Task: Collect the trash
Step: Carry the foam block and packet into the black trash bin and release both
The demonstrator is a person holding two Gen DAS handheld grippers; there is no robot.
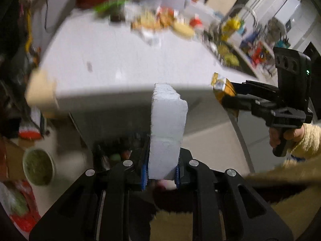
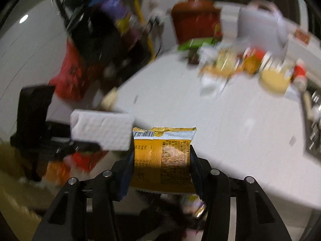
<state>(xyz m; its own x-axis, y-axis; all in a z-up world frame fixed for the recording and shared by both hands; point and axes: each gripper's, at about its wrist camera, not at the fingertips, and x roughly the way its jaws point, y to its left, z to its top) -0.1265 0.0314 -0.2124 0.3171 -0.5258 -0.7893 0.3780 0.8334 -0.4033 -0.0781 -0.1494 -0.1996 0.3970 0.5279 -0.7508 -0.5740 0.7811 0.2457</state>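
Both hands aim their tools downward over the white table (image 1: 100, 56). The left gripper (image 1: 161, 172) clamps a white foam block (image 1: 167, 128); the right gripper (image 2: 161, 160) pinches a yellow snack packet (image 2: 162, 156).

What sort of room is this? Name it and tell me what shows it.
Probably a home kitchen: a white counter strewn with food packets, and a sink with a curved tap at its far end.

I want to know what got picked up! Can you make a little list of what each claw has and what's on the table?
left claw: shut on white foam block
right claw: shut on yellow snack packet
white table: blurry pile of wrappers at its far side
view: blurred
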